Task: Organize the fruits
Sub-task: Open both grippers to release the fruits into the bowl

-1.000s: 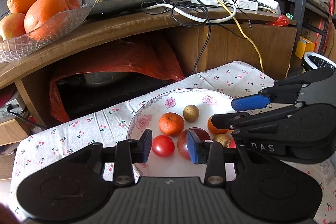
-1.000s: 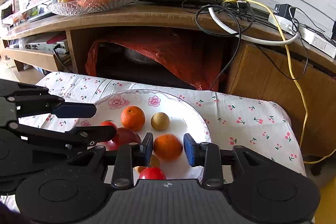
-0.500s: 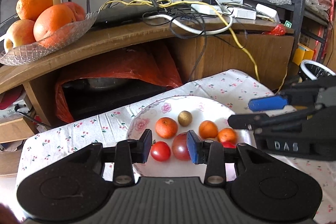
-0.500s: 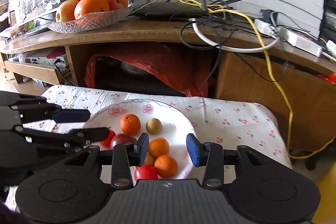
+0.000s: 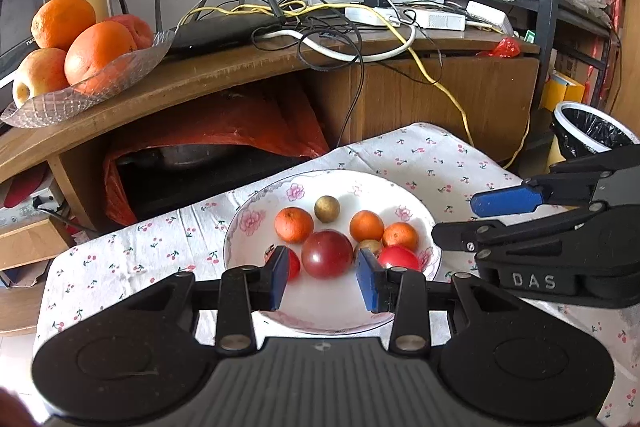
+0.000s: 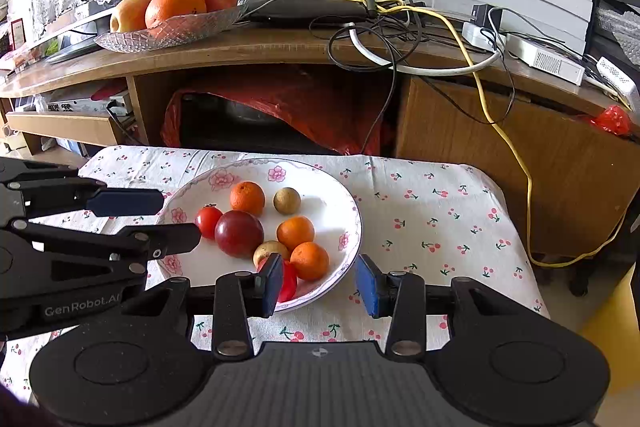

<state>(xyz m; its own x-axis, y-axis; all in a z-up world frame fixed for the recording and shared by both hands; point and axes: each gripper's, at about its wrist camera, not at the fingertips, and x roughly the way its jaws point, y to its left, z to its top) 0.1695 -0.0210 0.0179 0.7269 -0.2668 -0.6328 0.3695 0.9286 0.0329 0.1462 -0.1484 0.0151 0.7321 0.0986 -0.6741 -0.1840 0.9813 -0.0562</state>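
Note:
A white floral plate [image 5: 256,219] [image 6: 344,211] on a cherry-print cloth holds three small oranges [image 5: 294,224], a dark red plum [image 5: 327,253] [image 6: 239,233], two tomatoes [image 6: 208,221], and two brownish round fruits [image 5: 327,209]. My left gripper [image 5: 322,277] is open and empty, above the plate's near edge, framing the plum. My right gripper [image 6: 320,281] is open and empty, above the plate's near right rim. Each gripper shows in the other's view, the right one [image 5: 472,223] and the left one [image 6: 176,217].
A glass dish [image 5: 92,87] [image 6: 172,31] of large oranges and apples sits on a wooden shelf with a router and tangled cables [image 5: 340,27]. A red bag [image 6: 288,103] fills the space under the shelf. A bin with a black liner [image 5: 592,135] stands to the right.
Both grippers have pulled back and up from the plate, so the fruits look smaller and farther. An orange that was between the right fingers now lies on the plate.

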